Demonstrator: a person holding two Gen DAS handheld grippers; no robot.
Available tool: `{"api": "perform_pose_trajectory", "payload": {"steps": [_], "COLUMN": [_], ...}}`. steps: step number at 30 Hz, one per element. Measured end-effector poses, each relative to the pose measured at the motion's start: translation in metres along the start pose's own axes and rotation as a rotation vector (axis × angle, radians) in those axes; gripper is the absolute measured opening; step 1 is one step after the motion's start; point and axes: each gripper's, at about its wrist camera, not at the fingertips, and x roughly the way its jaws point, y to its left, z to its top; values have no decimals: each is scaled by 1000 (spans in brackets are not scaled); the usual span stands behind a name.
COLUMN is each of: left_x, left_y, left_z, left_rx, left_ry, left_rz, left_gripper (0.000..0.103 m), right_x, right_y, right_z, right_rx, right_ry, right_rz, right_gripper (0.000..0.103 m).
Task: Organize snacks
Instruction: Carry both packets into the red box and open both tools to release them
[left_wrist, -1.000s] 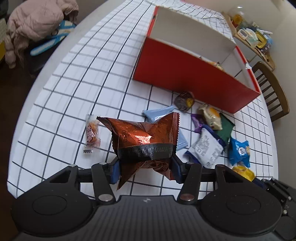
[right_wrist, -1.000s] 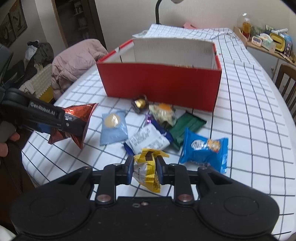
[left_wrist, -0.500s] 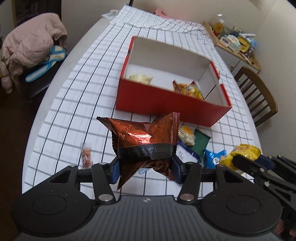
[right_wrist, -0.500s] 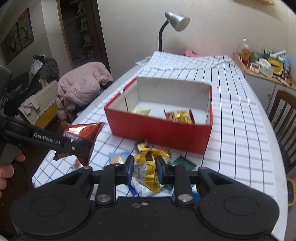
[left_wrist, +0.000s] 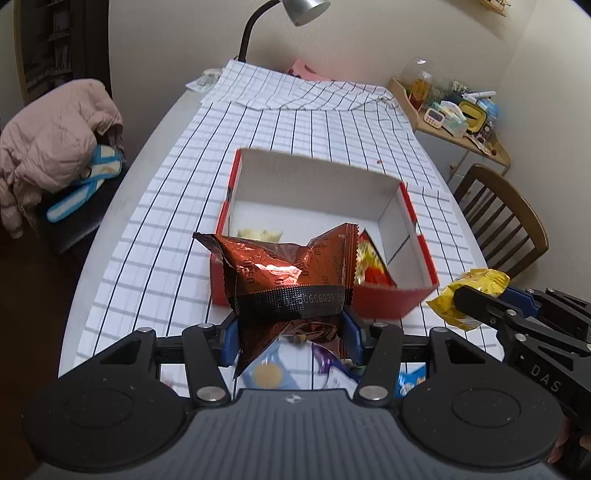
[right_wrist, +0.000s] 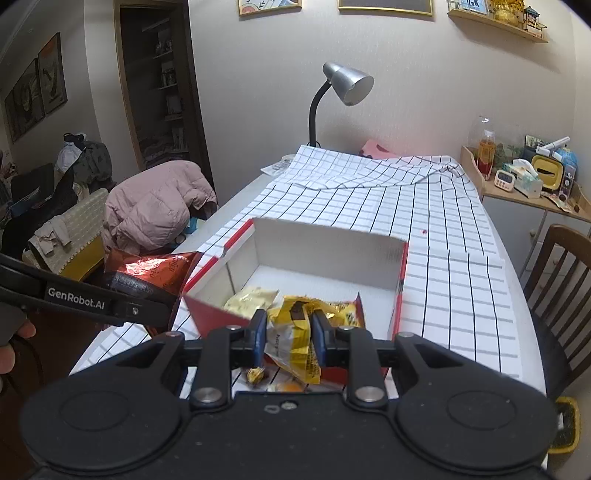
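Left wrist view: left hand-held gripper (left_wrist: 291, 334) clenched on a copper foil snack bag (left_wrist: 284, 278), pinched low so its body stands up ahead of the pads, in front of the red box (left_wrist: 388, 299) on the checked desk (left_wrist: 155, 221). More packets lie loose below.

Right wrist view: right hand-held gripper (right_wrist: 289, 334) clamped on a yellow snack packet (right_wrist: 295, 341), carried just short of the box's near wall. Likely both are bound for the box, which already holds packets.
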Motion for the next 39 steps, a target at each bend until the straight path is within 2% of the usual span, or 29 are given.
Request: {"api": "perform_pose_trajectory", "payload": {"steps": [9, 20, 28, 39], "left_x": [24, 72, 117, 181], "left_y": [-19, -30, -28, -22], "left_z": [33, 70, 90, 104], "left_rx": [30, 46, 27, 24], "left_ry": [-5, 12, 62, 173], "left_rz": [29, 89, 134, 184], "left_gripper": [53, 53, 53, 53], "right_x": [28, 79, 126, 191], "right_y": [-21, -46, -65, -79], "right_z": [26, 42, 50, 48], "right_rx": [2, 15, 0, 0], "right_ry": [6, 68, 126, 237], "right_rz": [7, 1, -8, -1], "right_gripper": [25, 25, 25, 25]}}
